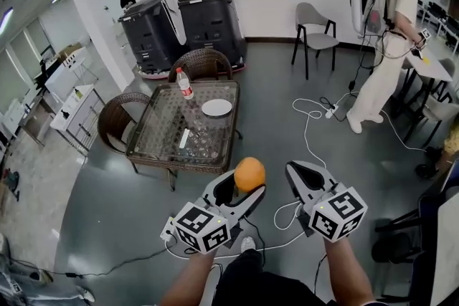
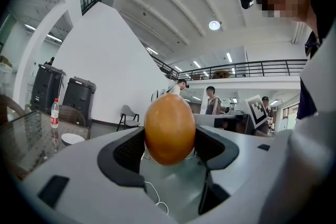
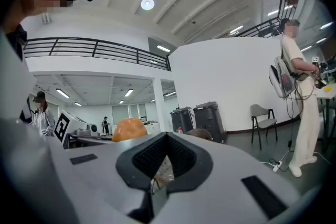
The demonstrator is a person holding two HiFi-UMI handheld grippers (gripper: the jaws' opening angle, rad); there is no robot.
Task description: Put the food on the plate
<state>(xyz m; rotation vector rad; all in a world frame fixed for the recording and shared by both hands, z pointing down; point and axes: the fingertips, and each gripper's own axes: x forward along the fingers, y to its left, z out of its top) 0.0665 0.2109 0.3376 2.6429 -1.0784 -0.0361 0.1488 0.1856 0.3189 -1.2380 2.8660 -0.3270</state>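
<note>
An orange round fruit (image 1: 249, 173) sits clamped between the jaws of my left gripper (image 1: 244, 186), held in the air above the grey floor; in the left gripper view the fruit (image 2: 169, 131) fills the gap between the black pads. My right gripper (image 1: 307, 178) is beside it on the right, jaws closed together with nothing between them (image 3: 167, 157); the fruit (image 3: 129, 129) peeks over its left jaw. A white plate (image 1: 216, 107) lies on the glass table (image 1: 161, 136), well ahead of both grippers.
A plastic bottle (image 1: 184, 83) stands on the table near the plate. Wicker chairs (image 1: 116, 118) flank the table. White cables (image 1: 313, 115) run over the floor. Two black machines (image 1: 183, 21), a grey chair (image 1: 314, 25) and a standing person (image 1: 391, 46) are further back.
</note>
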